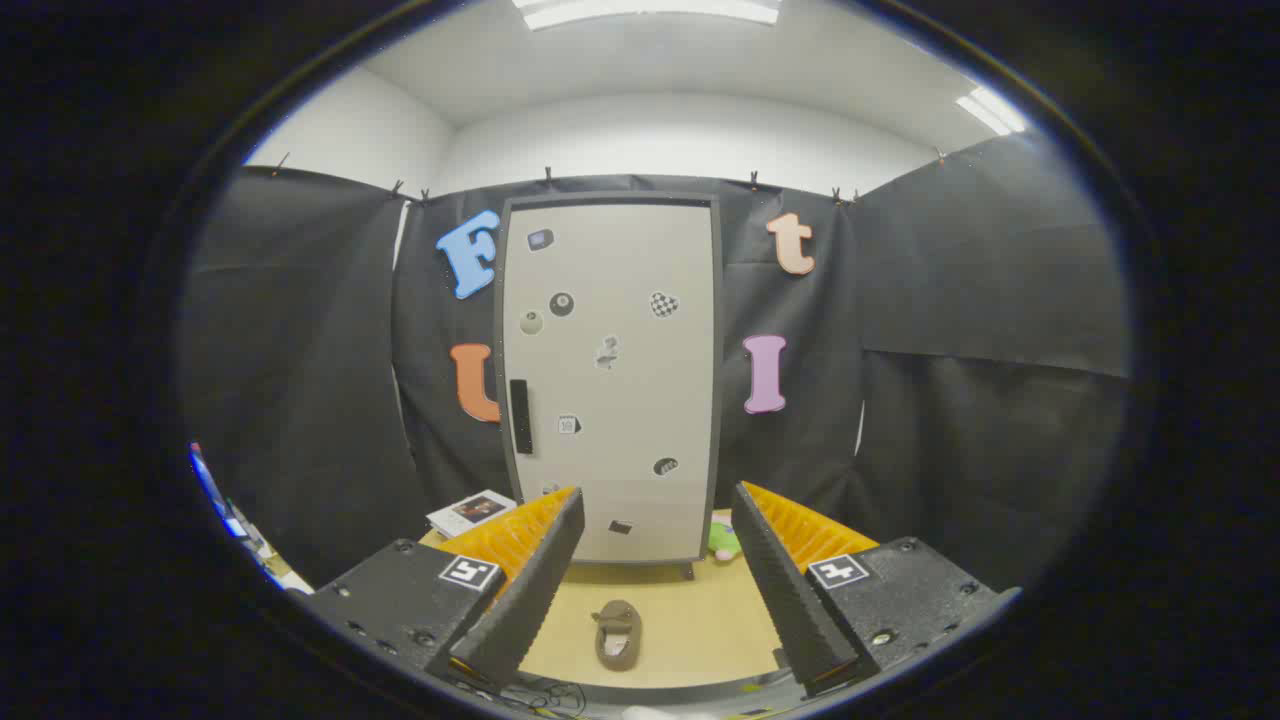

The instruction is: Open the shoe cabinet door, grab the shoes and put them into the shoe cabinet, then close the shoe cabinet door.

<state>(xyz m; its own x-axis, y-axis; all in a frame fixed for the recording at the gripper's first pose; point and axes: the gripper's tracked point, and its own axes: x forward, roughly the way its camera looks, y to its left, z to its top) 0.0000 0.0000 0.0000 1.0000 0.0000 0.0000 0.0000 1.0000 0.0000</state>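
Note:
A tall pale shoe cabinet point(610, 380) with a dark frame stands upright at the far side of the wooden table, door shut. Its black handle point(520, 416) sits on the left edge of the door, which carries several small stickers. A small brown shoe point(617, 633) lies on the table between my fingers and well short of the cabinet. My gripper point(655, 535) is open, held back from both, with nothing between its fingers.
A white booklet point(470, 512) lies on the table left of the cabinet's foot. A green and pink soft thing point(722, 540) rests at the cabinet's right foot. Bare wooden table point(700, 620) lies around the shoe. Cables trail at the near table edge.

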